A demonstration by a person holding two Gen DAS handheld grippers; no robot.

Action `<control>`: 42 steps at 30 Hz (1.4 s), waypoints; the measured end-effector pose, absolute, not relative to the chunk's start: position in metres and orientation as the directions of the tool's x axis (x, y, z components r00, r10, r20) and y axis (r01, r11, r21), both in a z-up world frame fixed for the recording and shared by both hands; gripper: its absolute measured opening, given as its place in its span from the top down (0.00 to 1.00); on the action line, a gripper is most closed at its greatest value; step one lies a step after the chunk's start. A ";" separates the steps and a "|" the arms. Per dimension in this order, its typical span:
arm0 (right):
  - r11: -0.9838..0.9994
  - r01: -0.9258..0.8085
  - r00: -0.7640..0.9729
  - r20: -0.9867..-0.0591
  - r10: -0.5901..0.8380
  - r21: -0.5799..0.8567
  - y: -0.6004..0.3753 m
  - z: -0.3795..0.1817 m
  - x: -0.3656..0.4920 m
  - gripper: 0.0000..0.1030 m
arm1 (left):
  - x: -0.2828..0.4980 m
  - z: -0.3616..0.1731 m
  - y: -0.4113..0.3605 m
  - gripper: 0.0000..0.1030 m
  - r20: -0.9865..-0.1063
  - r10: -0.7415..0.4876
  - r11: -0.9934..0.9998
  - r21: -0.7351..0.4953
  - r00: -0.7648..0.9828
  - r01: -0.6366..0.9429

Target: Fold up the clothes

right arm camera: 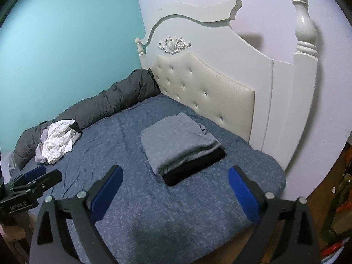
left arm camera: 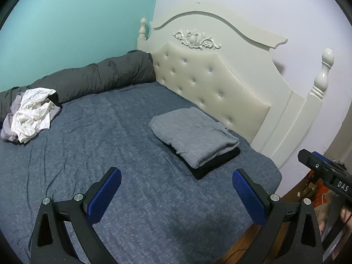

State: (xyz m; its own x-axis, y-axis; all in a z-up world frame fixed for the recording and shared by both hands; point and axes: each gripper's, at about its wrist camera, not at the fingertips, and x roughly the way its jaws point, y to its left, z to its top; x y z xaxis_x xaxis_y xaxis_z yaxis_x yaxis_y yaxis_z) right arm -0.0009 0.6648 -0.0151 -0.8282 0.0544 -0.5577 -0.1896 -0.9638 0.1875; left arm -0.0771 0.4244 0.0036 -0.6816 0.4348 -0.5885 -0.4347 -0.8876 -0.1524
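A folded grey garment (left arm camera: 193,135) (right arm camera: 178,142) lies on top of a folded black garment (left arm camera: 216,162) (right arm camera: 193,168), stacked on the blue bed (left arm camera: 99,154) near the headboard. A crumpled pile of white and light-grey clothes (left arm camera: 30,115) (right arm camera: 57,144) sits at the far left against a dark rolled duvet. My left gripper (left arm camera: 176,190) hovers open over the sheet, short of the stack, with nothing between its blue pads. My right gripper (right arm camera: 175,187) is open too, just in front of the stack. Each gripper shows at the edge of the other's view.
A dark grey rolled duvet (left arm camera: 92,77) (right arm camera: 105,103) runs along the teal wall. The white tufted headboard (left arm camera: 211,81) (right arm camera: 204,92) with posts stands behind the stack. Wooden floor and clutter (right arm camera: 338,220) lie past the bed's right corner.
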 end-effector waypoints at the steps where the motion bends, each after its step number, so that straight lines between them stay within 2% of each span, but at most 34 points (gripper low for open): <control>1: -0.964 -0.186 -0.828 -0.558 0.050 0.190 0.663 -0.015 0.002 0.05 | -0.075 0.005 0.424 0.00 -0.587 0.437 -0.886 -0.151 -0.682 -0.438; 22: -0.969 -0.182 -0.835 -0.547 0.064 0.165 0.627 0.000 0.042 0.05 | -0.038 0.023 0.398 0.00 -0.562 0.453 -0.877 -0.140 -0.692 -0.460; 42: -0.972 -0.184 -0.848 -0.523 0.081 0.147 0.606 0.003 0.068 0.05 | -0.015 0.015 0.384 0.00 -0.571 0.467 -0.867 -0.144 -0.675 -0.477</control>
State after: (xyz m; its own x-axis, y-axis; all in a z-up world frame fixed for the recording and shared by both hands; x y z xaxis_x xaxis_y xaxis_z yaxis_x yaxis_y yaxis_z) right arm 0.0679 0.6060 0.0028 -0.8484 0.0812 -0.5231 -0.1838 -0.9719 0.1473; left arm -0.0150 0.3838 0.0155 -0.6753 0.4666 -0.5711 -0.4773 -0.8669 -0.1438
